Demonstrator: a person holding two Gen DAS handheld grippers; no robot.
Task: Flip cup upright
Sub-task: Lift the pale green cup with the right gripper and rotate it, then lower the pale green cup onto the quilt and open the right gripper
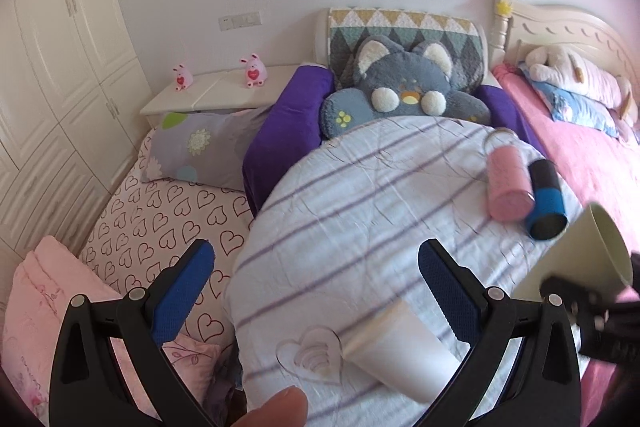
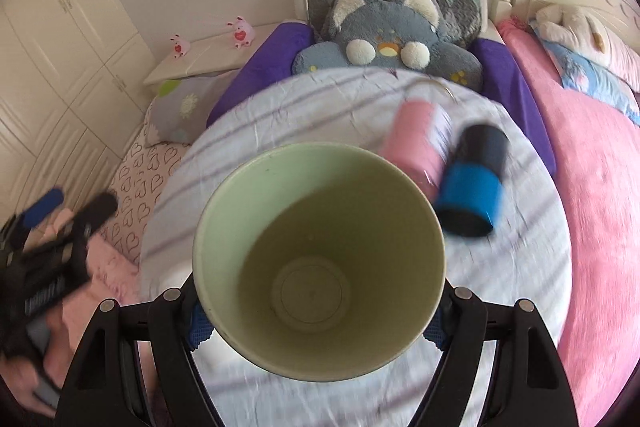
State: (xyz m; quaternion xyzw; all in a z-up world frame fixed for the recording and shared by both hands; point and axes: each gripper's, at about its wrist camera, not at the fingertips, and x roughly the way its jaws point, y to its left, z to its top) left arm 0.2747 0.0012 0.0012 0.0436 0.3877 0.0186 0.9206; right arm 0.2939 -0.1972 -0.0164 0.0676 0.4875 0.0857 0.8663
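Green cup point(image 2: 320, 259) is pinched low between the right gripper point(image 2: 320, 327) fingers above the striped bedspread point(image 2: 500, 267), its long axis along them, mouth facing far; the left gripper point(image 1: 316, 287) hangs spread.

No readable text anywhere, pink bottle point(image 2: 416, 143) shows a pale label patch too blurred to read, no brand or number legible on cups or bedding

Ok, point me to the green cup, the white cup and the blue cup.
green cup point(image 2: 320, 259): right wrist view, inside wall, held in the right hand-held gripper.
white cup point(image 1: 400, 351): left wrist view, side wall, lying down.
blue cup point(image 2: 472, 191): right wrist view, blue side band.
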